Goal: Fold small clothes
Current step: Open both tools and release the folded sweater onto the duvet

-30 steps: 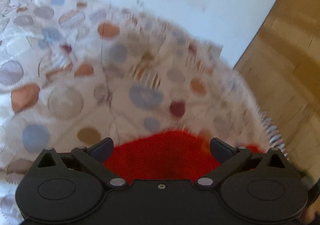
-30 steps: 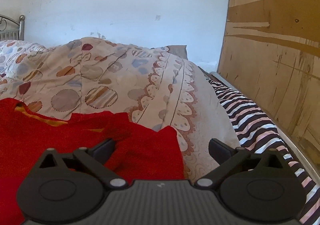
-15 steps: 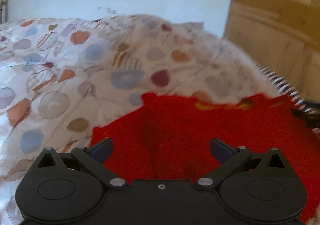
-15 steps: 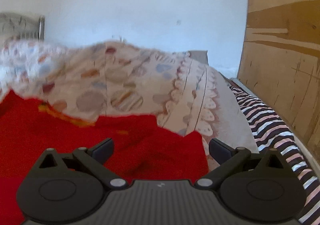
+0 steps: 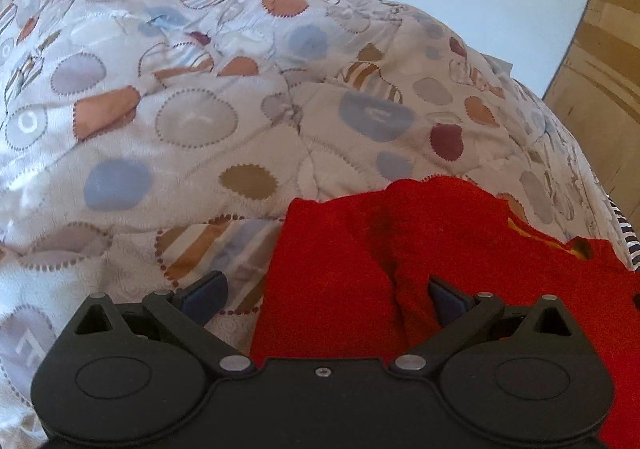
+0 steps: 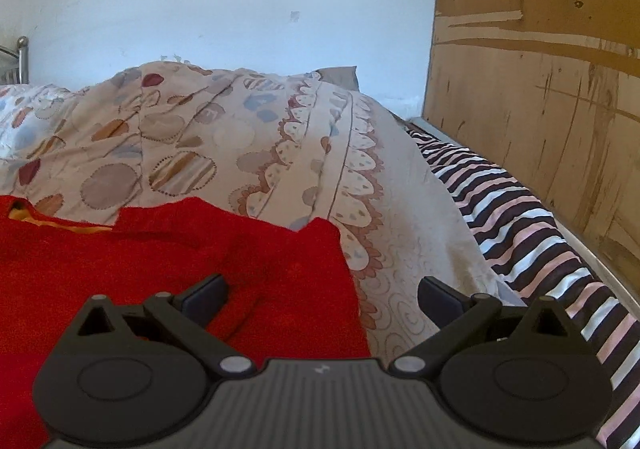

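Garment (image 5: pixel 360 273), red and fleecy, spread on quilt (image 5: pixel 192 121) near the bed's right edge, beside striped sheet (image 6: pixel 516 209). Looks soft, light, limp; will likely sag, so pinch at hem corners. Left gripper (image 5: pixel 324 293) apart over its left edge; right gripper (image 6: pixel 322 295) apart over its right edge. Contact unclear.

A bed covered by a pale quilted bedspread (image 5: pixel 224 117) printed with blue, orange and brown circles stands against a plain white wall (image 6: pixel 240 5) marked with small chipped patches. A scuffed brown wooden panel (image 6: pixel 536 89) runs along the bed's right side, just beside a black, white and pink striped sheet (image 6: pixel 532 225). A metal bedpost (image 6: pixel 22 57) shows at far left.
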The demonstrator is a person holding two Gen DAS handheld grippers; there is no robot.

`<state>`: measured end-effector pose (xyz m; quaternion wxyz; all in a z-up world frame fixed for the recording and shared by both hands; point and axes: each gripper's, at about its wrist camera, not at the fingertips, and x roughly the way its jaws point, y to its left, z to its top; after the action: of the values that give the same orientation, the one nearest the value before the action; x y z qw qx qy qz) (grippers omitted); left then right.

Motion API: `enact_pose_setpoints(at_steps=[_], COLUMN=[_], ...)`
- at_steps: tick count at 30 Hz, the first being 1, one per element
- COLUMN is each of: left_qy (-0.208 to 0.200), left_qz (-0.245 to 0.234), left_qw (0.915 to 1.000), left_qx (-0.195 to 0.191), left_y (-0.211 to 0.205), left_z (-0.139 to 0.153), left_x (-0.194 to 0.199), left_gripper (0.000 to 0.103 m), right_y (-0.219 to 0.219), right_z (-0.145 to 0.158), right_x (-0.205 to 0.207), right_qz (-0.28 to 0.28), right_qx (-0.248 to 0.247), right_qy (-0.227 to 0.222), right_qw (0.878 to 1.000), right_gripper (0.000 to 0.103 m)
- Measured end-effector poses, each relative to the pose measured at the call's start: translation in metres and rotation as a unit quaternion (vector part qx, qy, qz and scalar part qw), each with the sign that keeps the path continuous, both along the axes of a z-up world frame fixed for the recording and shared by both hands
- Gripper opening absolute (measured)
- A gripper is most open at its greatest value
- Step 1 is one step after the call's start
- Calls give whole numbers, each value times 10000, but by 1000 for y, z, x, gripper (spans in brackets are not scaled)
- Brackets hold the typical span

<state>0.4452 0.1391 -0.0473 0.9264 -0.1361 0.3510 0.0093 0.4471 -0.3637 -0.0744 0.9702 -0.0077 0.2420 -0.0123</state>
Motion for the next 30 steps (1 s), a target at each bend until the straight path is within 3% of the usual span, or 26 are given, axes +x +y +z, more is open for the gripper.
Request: enact_pose_setpoints(at_steps=[7, 12, 20, 30], left_qy=[-433, -577, -408, -107], left_qz=[-194, -272, -169, 151], left_qw=[9980, 9968, 9980, 9994], left_qx=[429, 478, 442, 285], left_y=[-18, -29, -43, -43], left_z=[25, 40, 42, 29], left_x=[-26, -53, -109, -157], left_gripper=[102, 102, 102, 102], right_y=[3, 22, 85, 135], right_z=[27, 47, 54, 44], right_x=[-36, -68, -125, -162], right_qz=[198, 406, 1119, 1262], right_qx=[109, -89, -204, -200], right_qy=[-406, -625, -836, -917], right_qw=[9989, 9972, 9900, 9876], right_gripper=[103, 103, 103, 103])
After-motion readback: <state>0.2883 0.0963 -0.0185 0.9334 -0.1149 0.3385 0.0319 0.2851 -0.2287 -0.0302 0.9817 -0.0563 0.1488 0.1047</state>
